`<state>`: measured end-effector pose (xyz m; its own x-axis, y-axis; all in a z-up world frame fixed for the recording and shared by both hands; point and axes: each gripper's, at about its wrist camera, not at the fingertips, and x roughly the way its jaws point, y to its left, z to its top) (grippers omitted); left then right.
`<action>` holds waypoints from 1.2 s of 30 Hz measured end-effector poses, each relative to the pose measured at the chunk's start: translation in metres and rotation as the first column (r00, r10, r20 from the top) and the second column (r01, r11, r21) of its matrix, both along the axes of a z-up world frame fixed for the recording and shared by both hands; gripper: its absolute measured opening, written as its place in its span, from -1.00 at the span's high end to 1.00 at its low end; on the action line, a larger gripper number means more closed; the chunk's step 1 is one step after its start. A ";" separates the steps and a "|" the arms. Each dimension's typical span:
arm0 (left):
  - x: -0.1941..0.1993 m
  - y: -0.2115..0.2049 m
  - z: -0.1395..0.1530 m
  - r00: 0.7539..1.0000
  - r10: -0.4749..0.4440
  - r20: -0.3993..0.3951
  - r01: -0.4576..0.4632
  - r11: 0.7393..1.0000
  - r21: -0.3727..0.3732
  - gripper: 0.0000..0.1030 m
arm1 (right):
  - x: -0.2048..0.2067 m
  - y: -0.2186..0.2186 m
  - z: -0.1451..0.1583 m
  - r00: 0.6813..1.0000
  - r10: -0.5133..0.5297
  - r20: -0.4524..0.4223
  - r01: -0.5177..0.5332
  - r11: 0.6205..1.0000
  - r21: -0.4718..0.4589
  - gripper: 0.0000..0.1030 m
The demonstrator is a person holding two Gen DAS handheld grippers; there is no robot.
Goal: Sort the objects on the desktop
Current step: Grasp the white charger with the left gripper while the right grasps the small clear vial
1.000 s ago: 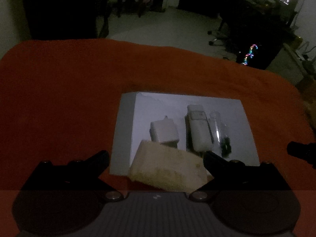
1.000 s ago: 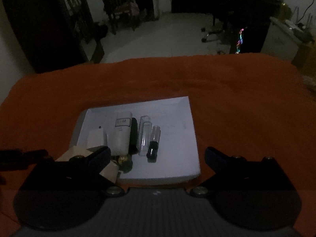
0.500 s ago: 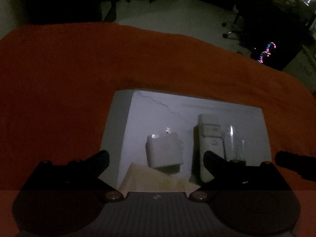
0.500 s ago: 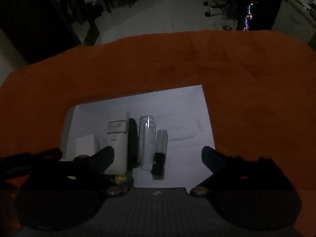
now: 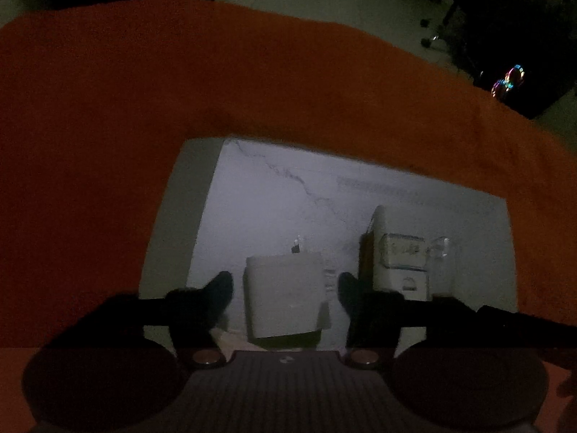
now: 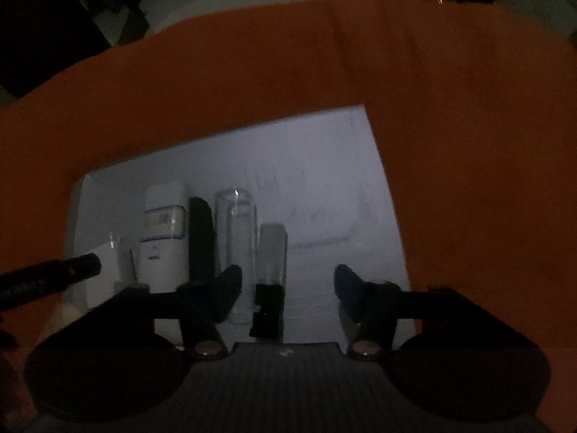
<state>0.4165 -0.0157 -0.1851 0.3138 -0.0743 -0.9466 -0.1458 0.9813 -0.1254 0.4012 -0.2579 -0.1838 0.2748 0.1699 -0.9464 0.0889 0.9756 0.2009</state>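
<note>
Now left tongs (image 5: 285,285) lower, straddling charger (image 5: 283,296), sponge hidden.

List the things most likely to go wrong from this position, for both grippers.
1. The left gripper straddles the white charger block with gaps on both sides; an off-centre close could skew it toward the white device.
2. The right gripper is around the small black-capped vial, which lies tight against the clear tube; its left finger may nudge or roll that tube.
3. The dim, blurred views hide edges.
</note>
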 end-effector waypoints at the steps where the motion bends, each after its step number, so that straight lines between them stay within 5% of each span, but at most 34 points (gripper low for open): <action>1: 0.001 -0.001 -0.003 1.000 -0.002 -0.007 0.002 1.000 0.002 -0.09 | 0.001 0.000 -0.004 1.000 -0.002 -0.012 0.002 1.000 0.001 -0.03; 6: 0.005 -0.004 -0.015 1.000 -0.016 -0.026 0.016 1.000 0.003 0.03 | 0.005 0.001 -0.023 0.998 -0.004 -0.059 0.005 1.000 0.014 0.28; 20: 0.004 0.000 -0.021 1.000 -0.027 0.003 0.027 1.000 -0.014 0.13 | 0.019 0.004 -0.034 0.997 0.003 -0.079 -0.002 1.000 0.016 0.56; 22: 0.005 0.006 -0.019 1.000 -0.023 0.009 0.024 0.999 -0.023 0.35 | 0.017 0.002 -0.033 0.996 -0.012 -0.083 0.014 1.000 0.023 0.56; 24: 0.006 0.008 -0.014 0.999 -0.045 0.011 0.045 0.999 0.012 0.77 | 0.016 0.004 -0.032 0.996 0.001 -0.085 -0.002 1.000 -0.008 0.57; 31: 0.009 0.014 -0.004 0.998 -0.056 0.031 0.058 0.996 -0.073 0.70 | 0.017 0.005 -0.029 0.996 0.012 -0.091 -0.015 0.999 -0.029 0.57; 36: 0.014 -0.011 -0.008 0.997 -0.073 0.018 0.074 0.996 -0.056 0.56 | 0.020 0.006 -0.030 0.996 0.010 -0.089 -0.012 1.000 -0.022 0.56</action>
